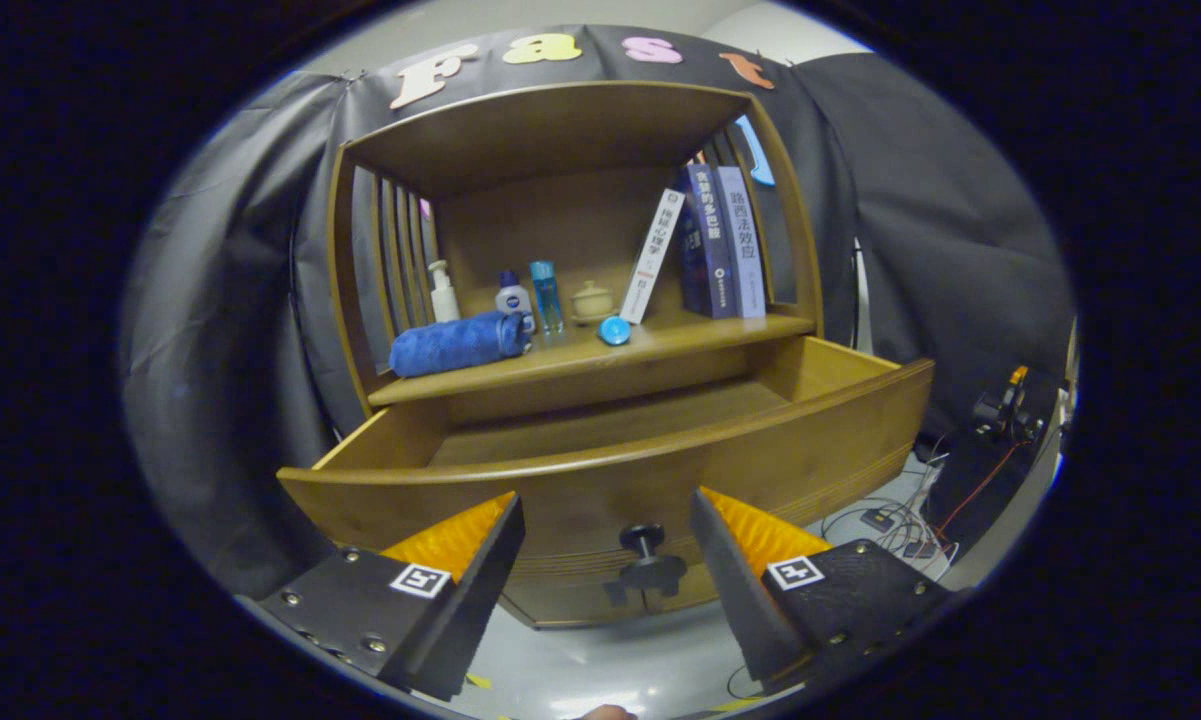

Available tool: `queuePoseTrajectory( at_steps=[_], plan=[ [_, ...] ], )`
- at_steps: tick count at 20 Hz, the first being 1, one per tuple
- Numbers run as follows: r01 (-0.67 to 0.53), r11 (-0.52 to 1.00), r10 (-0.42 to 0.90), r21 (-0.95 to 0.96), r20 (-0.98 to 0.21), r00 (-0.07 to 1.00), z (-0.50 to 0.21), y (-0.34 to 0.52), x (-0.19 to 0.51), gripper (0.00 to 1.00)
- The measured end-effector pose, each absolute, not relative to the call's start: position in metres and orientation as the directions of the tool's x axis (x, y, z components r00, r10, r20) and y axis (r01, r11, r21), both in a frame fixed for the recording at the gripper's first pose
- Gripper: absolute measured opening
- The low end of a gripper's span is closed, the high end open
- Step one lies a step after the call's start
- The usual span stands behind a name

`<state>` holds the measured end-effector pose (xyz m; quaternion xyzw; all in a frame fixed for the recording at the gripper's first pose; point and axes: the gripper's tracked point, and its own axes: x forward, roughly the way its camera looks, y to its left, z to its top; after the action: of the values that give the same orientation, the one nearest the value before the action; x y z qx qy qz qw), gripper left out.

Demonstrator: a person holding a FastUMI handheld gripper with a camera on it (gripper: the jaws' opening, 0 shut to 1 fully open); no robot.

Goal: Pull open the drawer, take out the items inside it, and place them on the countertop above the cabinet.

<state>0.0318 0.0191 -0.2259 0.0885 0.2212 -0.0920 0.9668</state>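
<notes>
Gripper view: the gripper is seen spread wide and released, nothing held. Between its fingers, just ahead, the dark knob of the pulled-out drawer is found; what can be seen of the drawer's inside looks bare. Beyond the drawer, on the counter, a rolled blue towel, a pump bottle, two small bottles, a lidded cup, a blue ball and books are set. Cables are strewn on the floor at right.
</notes>
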Motion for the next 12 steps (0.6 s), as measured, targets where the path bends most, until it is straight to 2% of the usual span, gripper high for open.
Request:
queuePoseTrajectory(
  at_steps=[5,12],
  plan=[
    [0.153,0.977,-0.069,0.146,-0.463,0.884,-0.243,0.036,0.041,0.99],
    [0.148,0.98,-0.073,0.136,-0.446,0.892,-0.245,0.032,0.044,0.99]
  ],
)
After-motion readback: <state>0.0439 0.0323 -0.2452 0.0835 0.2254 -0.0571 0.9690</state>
